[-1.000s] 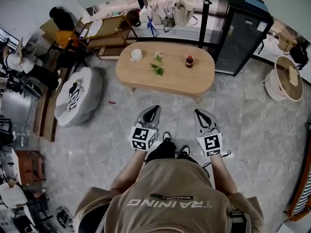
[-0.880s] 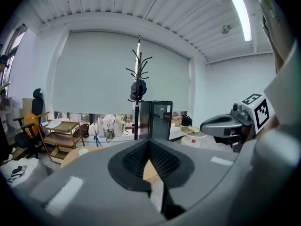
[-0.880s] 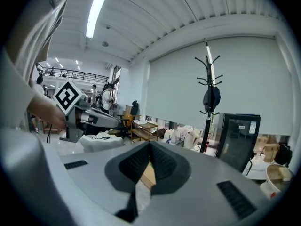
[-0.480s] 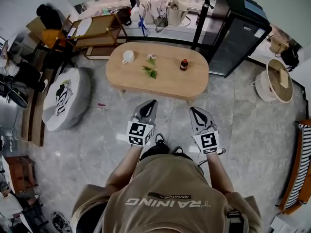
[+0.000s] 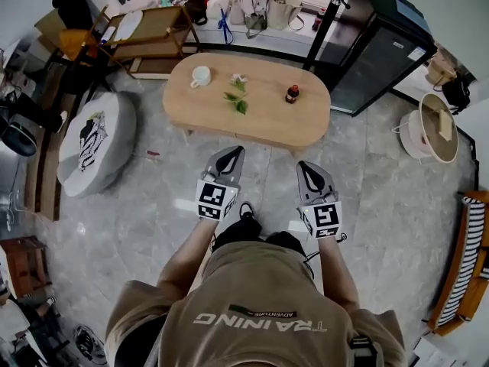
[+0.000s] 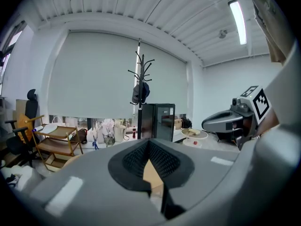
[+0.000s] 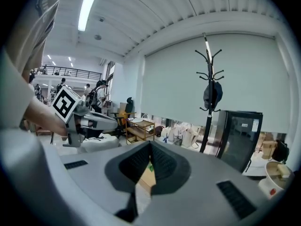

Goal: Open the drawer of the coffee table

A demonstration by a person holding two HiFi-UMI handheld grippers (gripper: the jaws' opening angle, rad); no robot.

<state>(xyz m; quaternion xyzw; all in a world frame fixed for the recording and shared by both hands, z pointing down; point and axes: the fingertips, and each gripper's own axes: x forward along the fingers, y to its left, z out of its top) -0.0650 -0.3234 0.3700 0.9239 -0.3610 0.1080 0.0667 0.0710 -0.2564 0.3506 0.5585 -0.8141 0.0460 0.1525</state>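
Person: stands nearest, in a sand-coloured T-shirt (image 5: 260, 319) with white lettering, black shoes (image 5: 243, 211) on the grey stone floor (image 5: 153, 228).
Left gripper (image 5: 231, 156): held out in front of the body and tipped slightly downward, with its marker cube (image 5: 213, 199) at the rear. The tongs are pressed together at the tips, with nothing between them.
Right gripper (image 5: 307, 170): alongside the left one and roughly parallel to it, a clear gap between the two, with its marker cube (image 5: 324, 218) at the rear. The tongs are pressed together and pinch nothing.
Aim: both grippers point toward the near long edge of the coffee table. They stop short of it and touch nothing.
Coffee table (image 5: 267, 128): oval, light wood, standing across a strip of bare floor from the gripper tips, its long side facing the person.
Drawer: its front cannot be made out in any view.
Table top, left end: white mug (image 5: 201, 76).
Table top, middle: green leafy sprig (image 5: 237, 102), apart from the mug.
Table top, right of middle: small dark bottle with a red cap (image 5: 292, 93), upright.
Pouffe (image 5: 90, 140): round, grey, with a dark print on top, on the floor left of the table.
Wooden trolley (image 5: 149, 37): beyond the table's left end, with open shelves.
Black cabinet (image 5: 378, 63): beyond the table's right end, with a glass door.
Coat stand (image 5: 327, 21): black pole beside the cabinet, with a dark garment hung near its top.
Bags (image 5: 263, 10): pale, in a row along the far wall.
Round white side table (image 5: 428, 140): far right, well apart from the coffee table.
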